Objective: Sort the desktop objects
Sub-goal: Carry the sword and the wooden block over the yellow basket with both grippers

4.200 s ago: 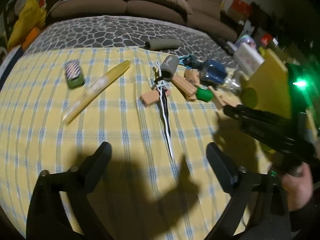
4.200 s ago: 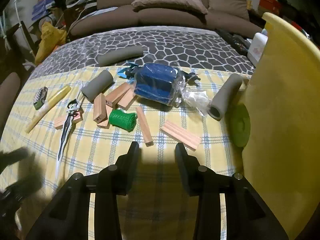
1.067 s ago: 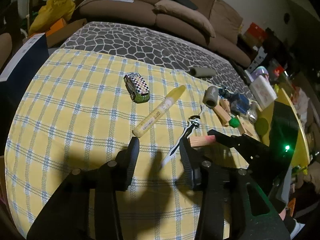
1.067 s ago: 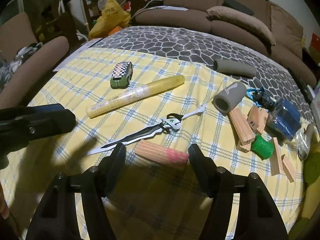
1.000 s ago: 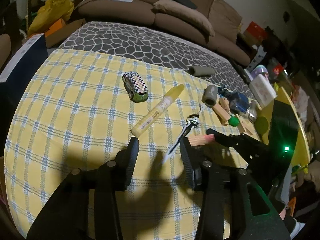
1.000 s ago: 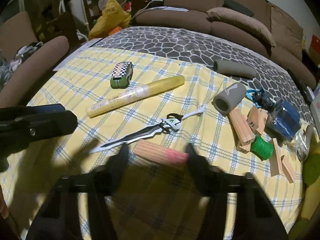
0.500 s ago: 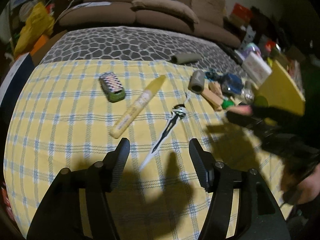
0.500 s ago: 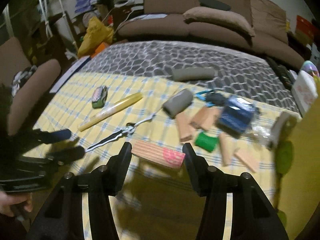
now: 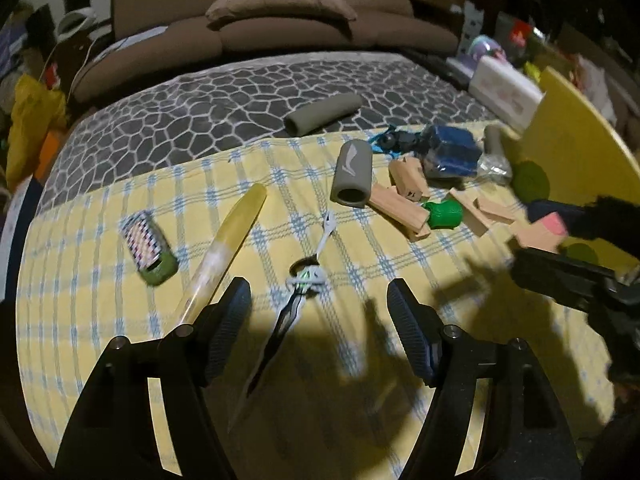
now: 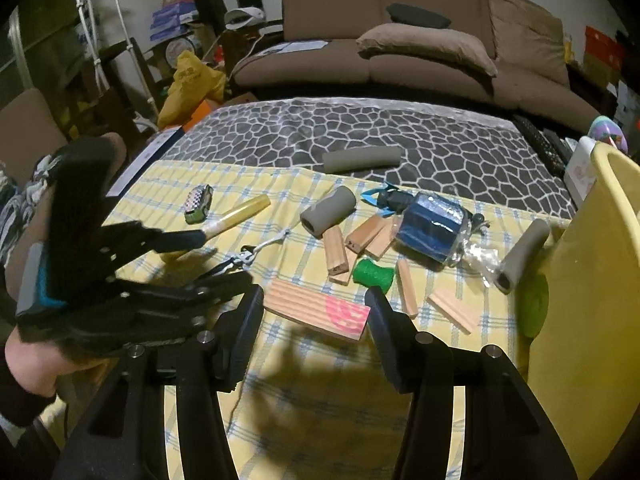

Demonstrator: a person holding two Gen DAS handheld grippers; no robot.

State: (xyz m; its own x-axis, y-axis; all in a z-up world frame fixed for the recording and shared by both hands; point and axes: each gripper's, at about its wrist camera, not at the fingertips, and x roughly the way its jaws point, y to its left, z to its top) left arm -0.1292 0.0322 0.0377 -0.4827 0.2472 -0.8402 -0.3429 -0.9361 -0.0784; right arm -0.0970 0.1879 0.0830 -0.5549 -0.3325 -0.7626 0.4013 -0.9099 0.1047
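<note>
left tongs point(image 9: 318, 300): black, ribbed pads, silver screws | right tongs point(image 10: 314, 308): black, silver screws | dark sleeve point(image 10: 16, 404)

Wooden block point(image 10: 316, 309) with pink mark now lifted off the yellow checked cloth point(image 10: 320, 400), pinched between the right gripper point(image 10: 314, 314) jaws; earlier lying flat beside the toy sword point(image 9: 288, 312). Left gripper point(image 9: 318, 320) jaws just been opening, now spread wide over the toy sword's handle with nothing pressed between them; a second ago nearly together near the blade tip.
</note>
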